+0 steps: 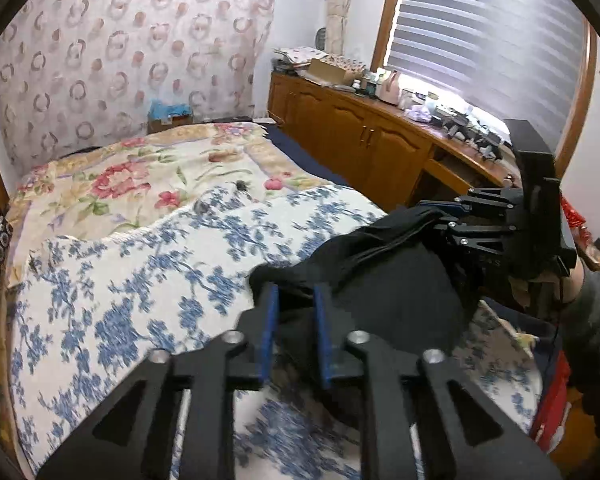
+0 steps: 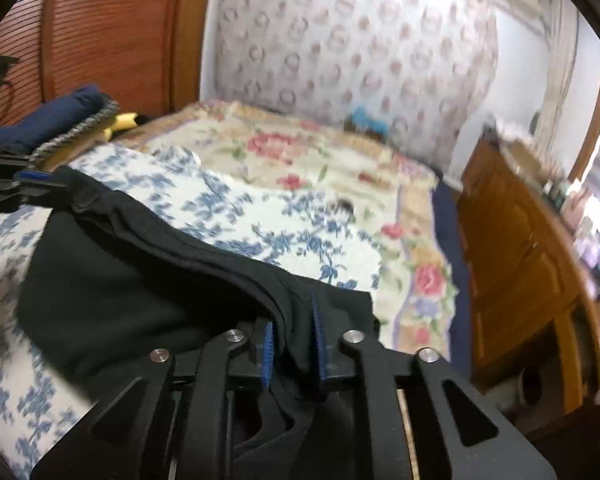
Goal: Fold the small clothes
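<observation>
Bedroom first: floral bedspread (image 1: 112, 272) over the bed, wooden cabinets (image 1: 352, 140) beyond. On it lies my black garment (image 2: 112, 288), one edge stretched between both claws. My right gripper (image 2: 292, 344) pinches its hem; my left gripper (image 1: 294, 320) stands slightly parted around cloth, grip uncertain. I'd keep the edge taut and level.

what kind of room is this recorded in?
Most likely a home bedroom: a bed under floral quilts, a low wooden cabinet cluttered along the wall, and a window blind above it.
</observation>
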{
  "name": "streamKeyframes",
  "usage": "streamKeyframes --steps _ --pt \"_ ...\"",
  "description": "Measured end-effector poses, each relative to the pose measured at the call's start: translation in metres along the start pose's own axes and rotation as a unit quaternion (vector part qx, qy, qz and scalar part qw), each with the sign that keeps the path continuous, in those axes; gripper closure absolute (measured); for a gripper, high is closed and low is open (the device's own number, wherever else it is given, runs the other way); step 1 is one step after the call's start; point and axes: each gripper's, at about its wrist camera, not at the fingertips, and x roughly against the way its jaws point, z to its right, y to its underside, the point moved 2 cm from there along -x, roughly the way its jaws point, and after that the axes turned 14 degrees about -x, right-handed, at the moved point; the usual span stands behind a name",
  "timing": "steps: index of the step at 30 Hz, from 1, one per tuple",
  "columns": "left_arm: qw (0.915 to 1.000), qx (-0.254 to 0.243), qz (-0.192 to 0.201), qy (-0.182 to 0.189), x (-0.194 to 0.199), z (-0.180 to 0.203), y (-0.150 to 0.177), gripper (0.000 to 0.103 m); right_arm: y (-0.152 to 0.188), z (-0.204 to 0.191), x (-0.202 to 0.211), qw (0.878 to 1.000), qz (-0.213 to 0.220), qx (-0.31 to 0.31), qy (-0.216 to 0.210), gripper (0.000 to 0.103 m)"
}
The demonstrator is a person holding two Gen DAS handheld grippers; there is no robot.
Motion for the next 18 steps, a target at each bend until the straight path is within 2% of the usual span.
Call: streamKeyframes --steps 1,2,3,4,8,12,18 --pt "1.0 -0.001 -0.001 0.0 -0.004 -0.003 0.001 0.075 -0.002 0.003 -0.01 1.0 -0.006 -0.005 0.005 0.076" --pt "1.0 0.001 -0.003 0.0 -0.006 -0.006 0.001 0.067 -0.005 0.006 -0.015 1.0 -0.009 -0.01 0.004 0.072" --pt "1.0 0.005 -0.005 0.002 -0.011 -0.009 0.003 0.061 -0.006 0.008 -0.017 1.0 -0.01 -0.014 0.002 0.063" --pt "0.9999 0.008 -0.008 0.006 -0.014 -0.011 0.004 0.06 -0.009 0.014 -0.02 1.0 -0.013 -0.026 -0.003 0.056" --pt "0.9987 0.009 -0.044 0.022 -0.037 -0.009 0.013 0.059 -0.022 0.033 -0.018 0.998 -0.01 -0.061 -0.008 0.047" --pt "0.9973 0.018 -0.063 0.034 -0.055 -0.007 0.02 0.059 -0.031 0.049 -0.009 0.996 0.004 -0.092 -0.009 0.037" --pt "0.9934 0.039 -0.091 0.059 -0.077 -0.007 0.028 0.057 -0.026 0.051 -0.01 0.995 -0.02 -0.098 0.002 0.035"
